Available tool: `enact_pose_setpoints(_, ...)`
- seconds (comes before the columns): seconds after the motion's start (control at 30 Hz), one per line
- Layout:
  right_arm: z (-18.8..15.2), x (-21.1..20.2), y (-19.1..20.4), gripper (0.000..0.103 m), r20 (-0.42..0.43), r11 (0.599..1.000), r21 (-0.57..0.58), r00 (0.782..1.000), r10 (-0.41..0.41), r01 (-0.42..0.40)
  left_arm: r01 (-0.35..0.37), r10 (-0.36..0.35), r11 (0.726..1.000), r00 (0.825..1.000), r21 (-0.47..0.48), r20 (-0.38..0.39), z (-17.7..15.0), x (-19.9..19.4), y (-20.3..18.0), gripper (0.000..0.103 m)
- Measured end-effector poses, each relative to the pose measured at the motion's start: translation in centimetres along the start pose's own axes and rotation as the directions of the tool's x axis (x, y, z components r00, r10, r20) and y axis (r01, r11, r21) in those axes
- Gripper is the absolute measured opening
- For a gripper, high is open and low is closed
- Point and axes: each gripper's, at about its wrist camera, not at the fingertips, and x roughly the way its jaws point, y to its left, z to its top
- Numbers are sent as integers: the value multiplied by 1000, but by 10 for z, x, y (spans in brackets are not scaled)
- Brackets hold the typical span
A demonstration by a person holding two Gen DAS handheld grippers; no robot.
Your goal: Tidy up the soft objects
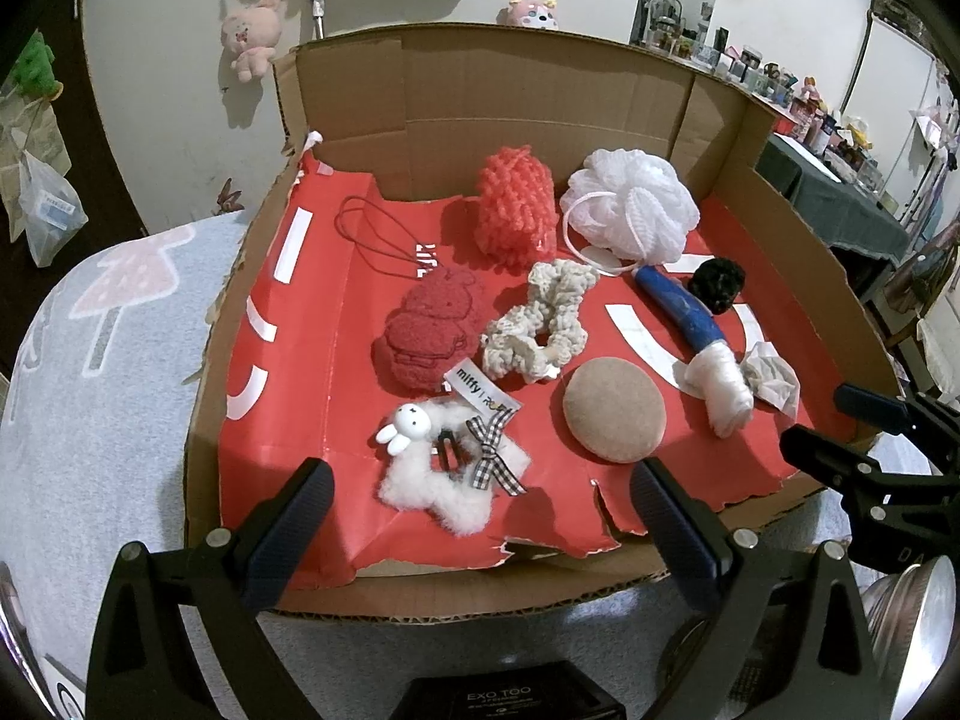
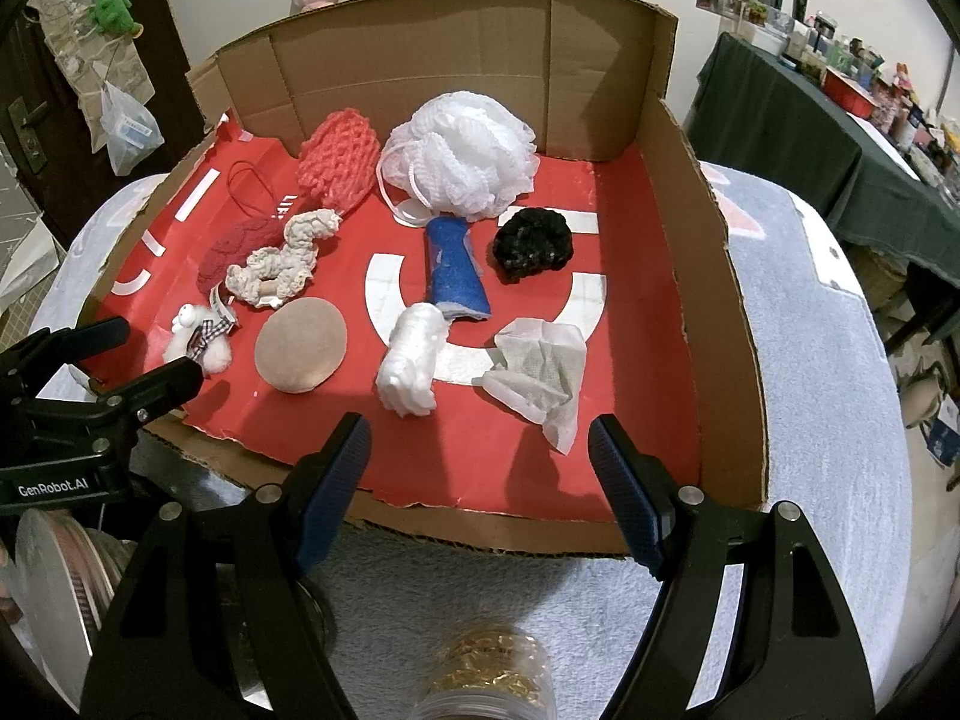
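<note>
A cut-open cardboard box (image 1: 660, 84) (image 2: 708, 276) with a red paper floor holds several soft things. Among them are a white mesh bath pouf (image 1: 633, 204) (image 2: 462, 156), a coral knit sponge (image 1: 516, 204) (image 2: 339, 159), a cream scrunchie (image 1: 537, 321) (image 2: 279, 267), a red plush pouch (image 1: 429, 330) (image 2: 231, 249), a tan round puff (image 1: 613, 409) (image 2: 301, 353), a fluffy white rabbit clip (image 1: 447, 468) (image 2: 198, 339), a blue and white roll (image 1: 696, 330) (image 2: 441, 312), a black pompom (image 1: 717, 285) (image 2: 531, 245) and a crumpled tissue (image 1: 771, 381) (image 2: 540, 375). My left gripper (image 1: 480, 504) stands open before the rabbit clip. My right gripper (image 2: 480, 462) is open near the tissue, holding nothing.
The box lies on a pale blue patterned cloth (image 1: 90, 372) (image 2: 828, 396). A jar of gold bits (image 2: 486, 678) and a metal tin (image 2: 54, 594) sit under the grippers. A dark-clothed, cluttered table (image 2: 780, 120) stands at the right. Plush toys (image 1: 252, 30) hang on the wall.
</note>
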Motion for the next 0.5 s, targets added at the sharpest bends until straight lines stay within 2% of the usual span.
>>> enact_pose_setpoints(0.5, 0, 1, 0, 74, 0, 1000, -1, 1000, 0, 0, -3, 3, 1000, 1000, -3, -1, 0, 0, 0, 101)
